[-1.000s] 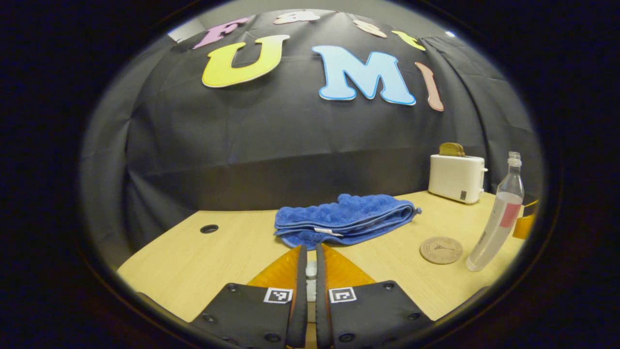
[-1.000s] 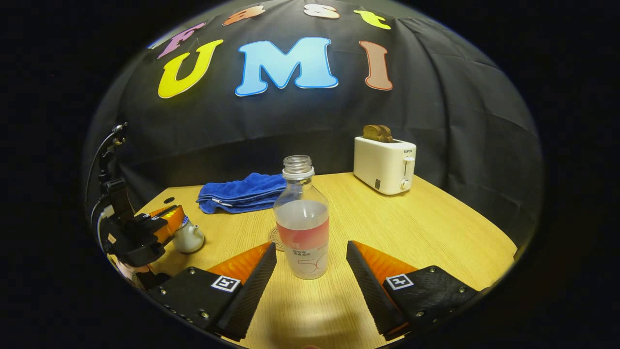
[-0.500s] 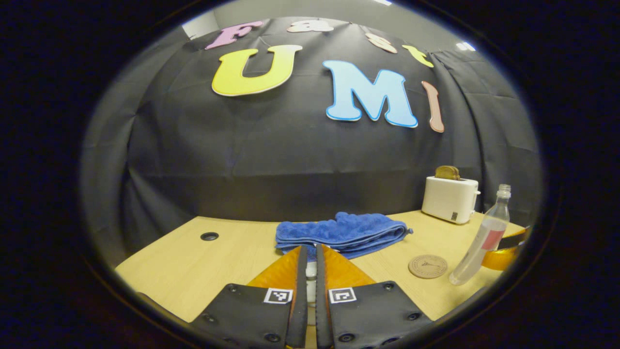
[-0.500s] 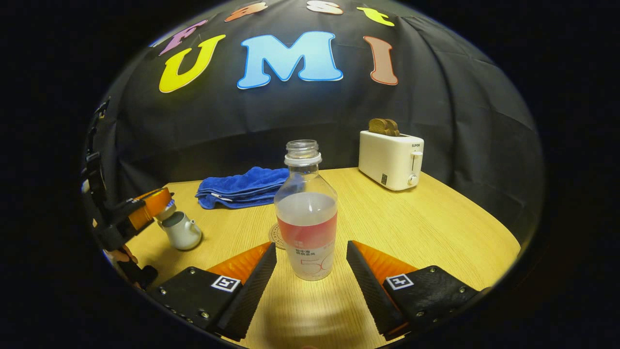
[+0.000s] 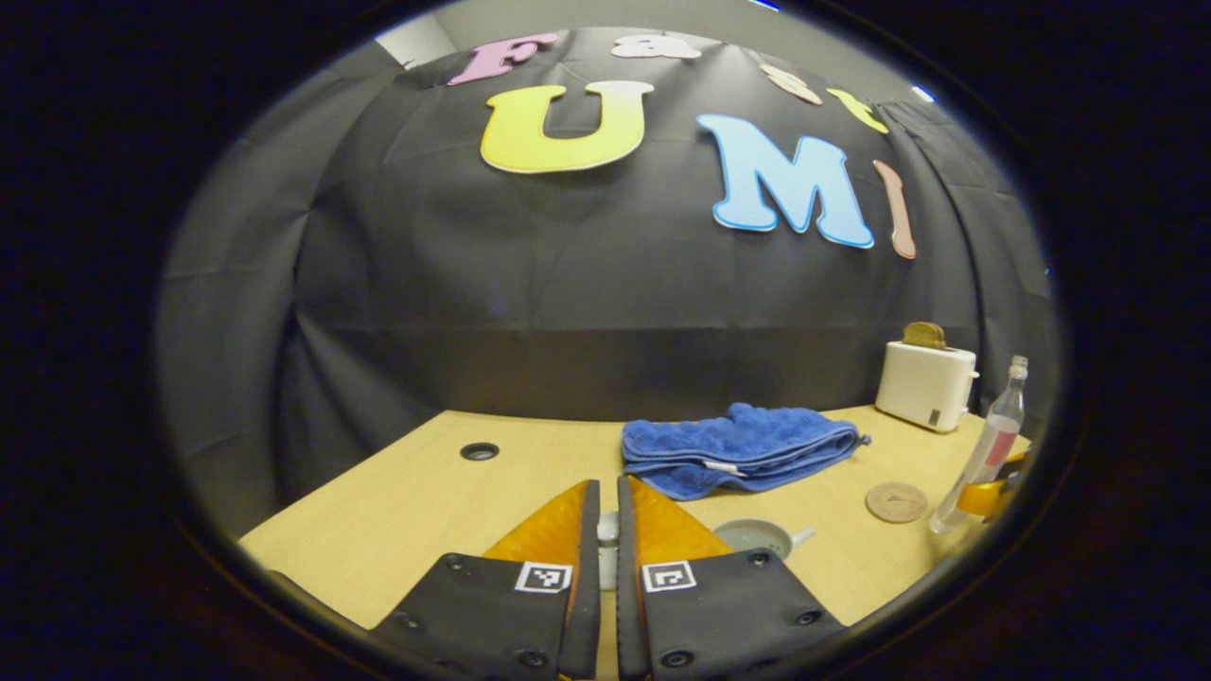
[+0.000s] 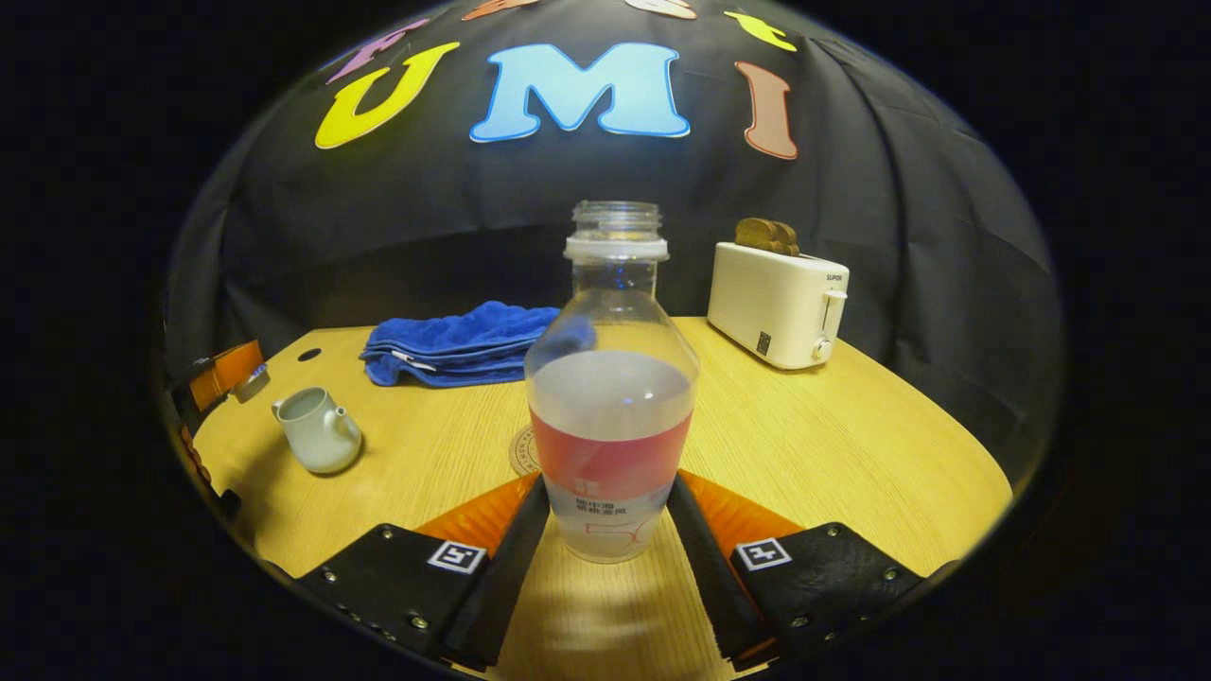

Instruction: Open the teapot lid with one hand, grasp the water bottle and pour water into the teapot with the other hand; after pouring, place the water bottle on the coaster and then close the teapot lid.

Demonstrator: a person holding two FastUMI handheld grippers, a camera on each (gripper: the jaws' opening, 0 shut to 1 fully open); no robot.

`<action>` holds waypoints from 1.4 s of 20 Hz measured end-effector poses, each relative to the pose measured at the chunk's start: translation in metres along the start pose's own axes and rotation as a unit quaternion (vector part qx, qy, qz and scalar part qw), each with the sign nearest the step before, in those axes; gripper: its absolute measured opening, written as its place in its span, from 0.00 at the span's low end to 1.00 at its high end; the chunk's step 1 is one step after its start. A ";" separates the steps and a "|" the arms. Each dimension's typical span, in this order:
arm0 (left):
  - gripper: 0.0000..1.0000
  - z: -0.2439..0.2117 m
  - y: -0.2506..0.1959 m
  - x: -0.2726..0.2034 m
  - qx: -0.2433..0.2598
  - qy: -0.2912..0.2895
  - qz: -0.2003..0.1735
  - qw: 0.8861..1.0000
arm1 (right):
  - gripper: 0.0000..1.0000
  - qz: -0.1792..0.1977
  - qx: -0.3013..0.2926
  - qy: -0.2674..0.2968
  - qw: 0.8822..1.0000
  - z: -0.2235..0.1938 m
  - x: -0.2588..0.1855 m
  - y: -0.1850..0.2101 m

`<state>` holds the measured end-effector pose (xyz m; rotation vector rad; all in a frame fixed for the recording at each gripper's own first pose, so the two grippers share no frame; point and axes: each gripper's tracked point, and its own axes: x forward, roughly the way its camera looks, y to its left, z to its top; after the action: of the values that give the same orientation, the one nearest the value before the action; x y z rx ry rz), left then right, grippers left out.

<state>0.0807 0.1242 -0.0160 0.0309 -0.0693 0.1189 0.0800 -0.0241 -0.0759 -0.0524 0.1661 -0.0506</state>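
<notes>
The bottle [image 6: 613, 378] stands upright and uncapped on the table [image 6: 851, 445], partly filled, between the right gripper [image 6: 610, 515] fingers, which press its lower sides: clamped on the bottle. The coaster [image 6: 523, 452] lies just behind the bottle. The teapot [image 6: 317, 432] sits open to the left, well apart from the bottle.

The left gripper [image 5: 605, 544] is clamped on a small pale object, judged to be the lid [image 5: 606, 544], held clear of the teapot [image 5: 757, 536].

Step in hand: lid off, bottle grasped. The next move calls for lifting the bottle, carrying it over the teapot mouth and tilting slowly; the open neck risks spillage.

The right gripper view shows the grip on the bottle. The left gripper view shows the teapot opening from above, with the towel [image 5: 738, 449] and toaster [image 5: 924, 384] beyond
</notes>
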 end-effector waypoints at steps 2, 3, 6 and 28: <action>0.14 -0.004 0.012 0.000 -0.003 0.005 0.006 1.000 | 0.80 -0.011 -0.012 -0.007 1.000 0.002 0.002 -0.002; 0.14 -0.006 0.017 0.001 -0.003 0.008 0.009 1.000 | 0.79 -0.013 -0.021 -0.010 1.000 0.004 0.003 -0.001; 0.14 -0.011 0.028 0.000 -0.005 0.014 0.014 1.000 | 0.78 -0.027 -0.060 -0.023 0.998 0.010 0.005 0.002; 0.14 -0.005 0.065 -0.014 -0.029 0.012 0.035 0.999 | 0.77 -0.184 -0.477 -0.156 0.845 0.112 0.023 0.068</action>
<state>0.0598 0.1871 -0.0200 -0.0308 -0.0492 0.1865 0.1248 0.0479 0.0263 -1.0936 -0.1648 -0.3410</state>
